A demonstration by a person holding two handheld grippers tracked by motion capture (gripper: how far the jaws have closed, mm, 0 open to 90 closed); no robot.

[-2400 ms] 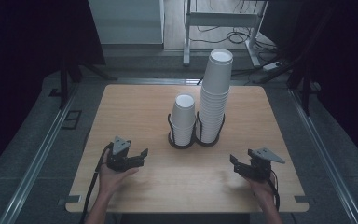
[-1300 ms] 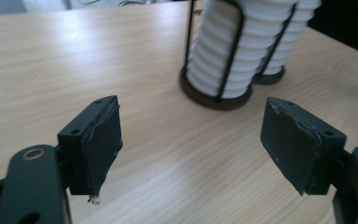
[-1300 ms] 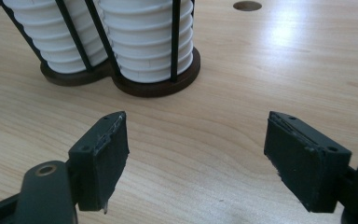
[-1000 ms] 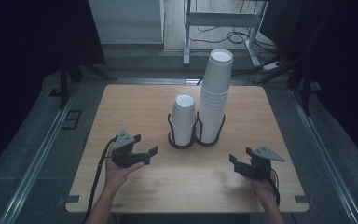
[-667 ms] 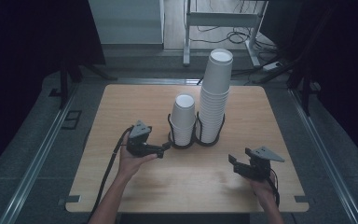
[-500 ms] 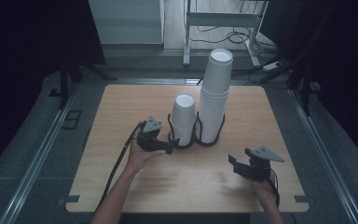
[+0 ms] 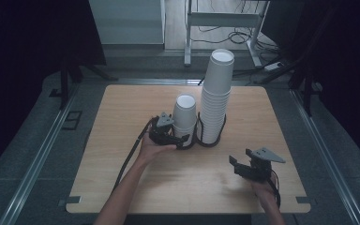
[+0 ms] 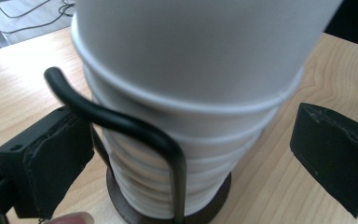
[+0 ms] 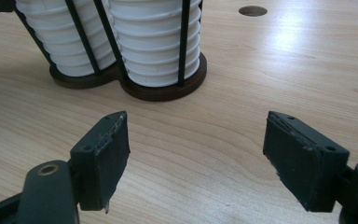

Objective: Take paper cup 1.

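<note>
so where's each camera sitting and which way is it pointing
High view: above the person's side, looking forward and down on the light wooden table; both forearms and the left gripper and right gripper show.
Left gripper view: rides the left gripper, facing the short stack of white paper cups between its open jaws.
Right gripper view: rides the right gripper, low over the table, facing the black wire cup holder; jaws open.
All three share the cups in the holder.
</note>
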